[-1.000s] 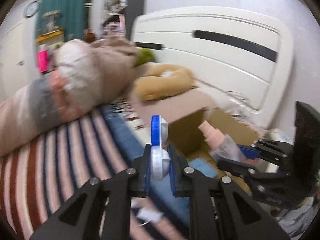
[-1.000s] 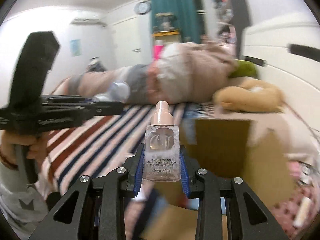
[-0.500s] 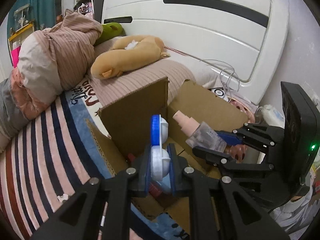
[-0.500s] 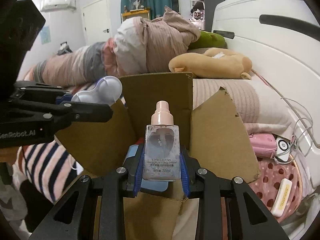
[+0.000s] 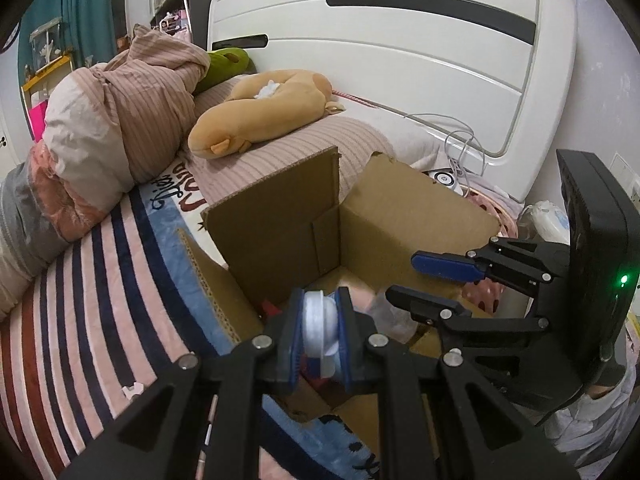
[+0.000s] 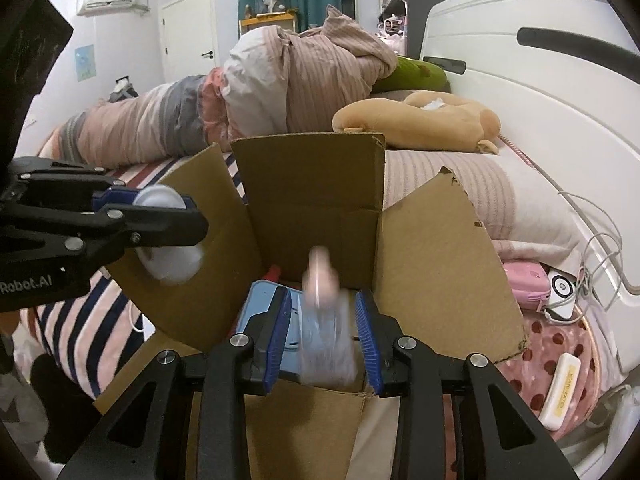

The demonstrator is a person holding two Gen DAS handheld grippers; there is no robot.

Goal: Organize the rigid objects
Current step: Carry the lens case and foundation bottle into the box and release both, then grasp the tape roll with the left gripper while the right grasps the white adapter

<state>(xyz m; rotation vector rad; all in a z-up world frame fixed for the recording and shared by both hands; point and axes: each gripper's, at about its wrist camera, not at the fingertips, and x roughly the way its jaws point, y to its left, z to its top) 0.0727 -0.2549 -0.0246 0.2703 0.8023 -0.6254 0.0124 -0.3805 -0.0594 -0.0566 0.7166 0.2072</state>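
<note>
An open cardboard box (image 5: pixel 384 216) (image 6: pixel 432 264) stands on the bed. My left gripper (image 5: pixel 319 334) is shut on a white and blue contact lens case (image 5: pixel 318 330) above the box's near edge; it also shows in the right wrist view (image 6: pixel 160 216). My right gripper (image 6: pixel 323 336) is open over the box, and the clear spray bottle with a pink cap (image 6: pixel 322 316) is a blur between its spread fingers, loose and dropping. In the left wrist view the right gripper (image 5: pixel 416 280) is open, with the bottle (image 5: pixel 380 308) below it inside the box. A blue item (image 6: pixel 256 308) lies in the box.
A tan plush toy (image 5: pixel 260 112) and bundled bedding (image 5: pixel 120 112) lie behind the box. The white headboard (image 5: pixel 400 40) is at the right. A pink case (image 6: pixel 524 288), cables and a white tube (image 6: pixel 560 392) lie to the box's right. The striped blanket (image 5: pixel 80 320) is at the left.
My right gripper has opened and let go of the spray bottle, which is falling into the box. My left gripper has come lower over the box, still holding the lens case.
</note>
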